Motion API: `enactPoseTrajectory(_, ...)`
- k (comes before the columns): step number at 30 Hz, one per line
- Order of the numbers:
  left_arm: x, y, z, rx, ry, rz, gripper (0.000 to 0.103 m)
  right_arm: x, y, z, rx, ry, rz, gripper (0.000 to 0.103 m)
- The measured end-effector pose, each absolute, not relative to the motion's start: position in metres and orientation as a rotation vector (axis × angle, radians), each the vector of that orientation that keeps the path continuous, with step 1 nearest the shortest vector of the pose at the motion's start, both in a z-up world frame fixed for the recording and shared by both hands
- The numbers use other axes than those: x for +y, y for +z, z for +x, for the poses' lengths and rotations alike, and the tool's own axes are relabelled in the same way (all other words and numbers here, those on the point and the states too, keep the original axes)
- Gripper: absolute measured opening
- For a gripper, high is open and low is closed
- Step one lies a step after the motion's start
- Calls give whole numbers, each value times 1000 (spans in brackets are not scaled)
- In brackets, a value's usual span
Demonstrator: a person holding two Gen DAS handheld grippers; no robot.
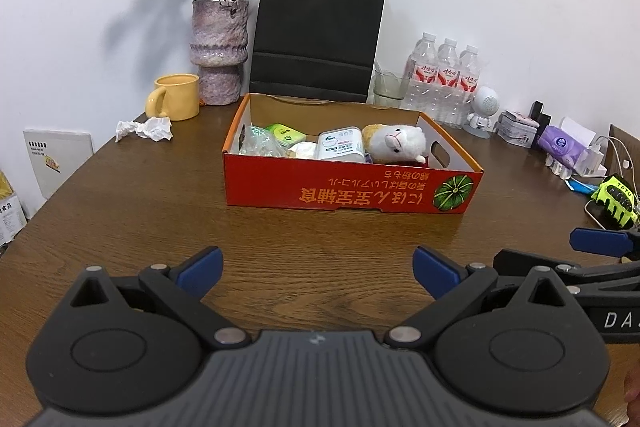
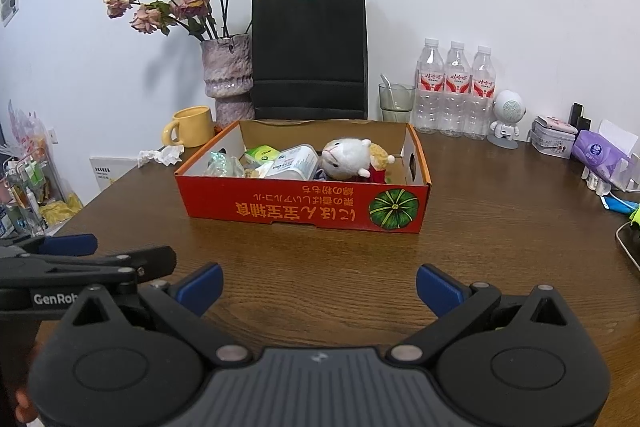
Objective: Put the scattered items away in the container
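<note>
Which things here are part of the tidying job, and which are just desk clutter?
Job: orange box holding plush sheep, white tub, green packet; crumpled tissue.
Clutter: yellow mug, vase, black bag, water bottles.

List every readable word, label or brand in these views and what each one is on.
"GenRob", cut off: left gripper body, right wrist view.
"DA", cut off: right gripper body, left wrist view.
"TPTU": yellow glove.
Orange box: upside-down Japanese print, too distorted to quote.
Water bottles, white container, purple tissue pack, white booklet: print too small.
</note>
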State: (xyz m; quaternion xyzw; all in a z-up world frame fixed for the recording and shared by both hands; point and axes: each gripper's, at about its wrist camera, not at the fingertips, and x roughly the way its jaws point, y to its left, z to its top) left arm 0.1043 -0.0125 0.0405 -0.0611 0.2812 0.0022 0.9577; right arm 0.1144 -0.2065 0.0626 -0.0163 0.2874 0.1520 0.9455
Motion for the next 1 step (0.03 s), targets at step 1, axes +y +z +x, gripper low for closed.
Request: enactPoseTrajectory(1, -13, 40, 104, 570, 6, -121, 103, -207, 62, 115, 586, 310, -34, 103)
